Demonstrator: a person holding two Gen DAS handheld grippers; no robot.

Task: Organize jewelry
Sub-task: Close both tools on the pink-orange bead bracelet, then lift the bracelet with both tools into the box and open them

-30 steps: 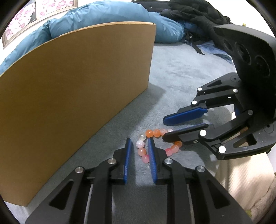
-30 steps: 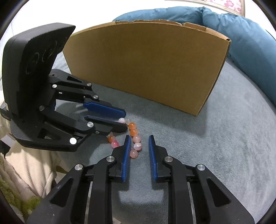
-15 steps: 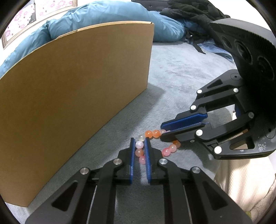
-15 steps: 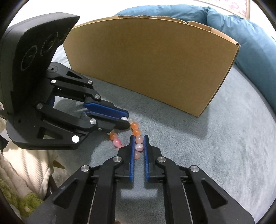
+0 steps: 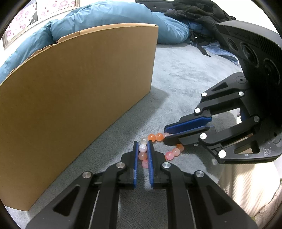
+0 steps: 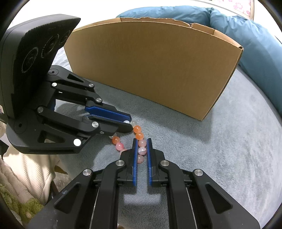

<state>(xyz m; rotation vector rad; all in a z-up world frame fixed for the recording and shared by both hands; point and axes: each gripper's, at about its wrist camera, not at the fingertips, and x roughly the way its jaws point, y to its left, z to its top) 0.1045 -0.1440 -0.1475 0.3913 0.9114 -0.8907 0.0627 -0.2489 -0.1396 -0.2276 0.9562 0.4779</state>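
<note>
A bracelet of orange, pink and white beads (image 5: 156,137) lies on the grey plush blanket (image 5: 179,84) in front of a cardboard box (image 5: 74,91). My left gripper (image 5: 142,143) is shut on one side of the bracelet, beads pinched between its blue pads. My right gripper (image 6: 141,141) is shut on the other side of the bracelet (image 6: 139,135). Each gripper shows in the other's view: the right one (image 5: 165,135) at the right, the left one (image 6: 130,125) at the left. The bracelet stretches between them, low over the blanket.
The open cardboard box (image 6: 155,67) stands just behind the bracelet. A blue duvet (image 5: 109,15) and dark clothes (image 5: 197,10) lie behind it. A cream knitted cloth (image 5: 246,190) lies at the near side.
Both grippers closed from open onto the bracelet's beads. The box looks closer and larger in both views, so both grippers have moved slightly forward with the bracelet.
</note>
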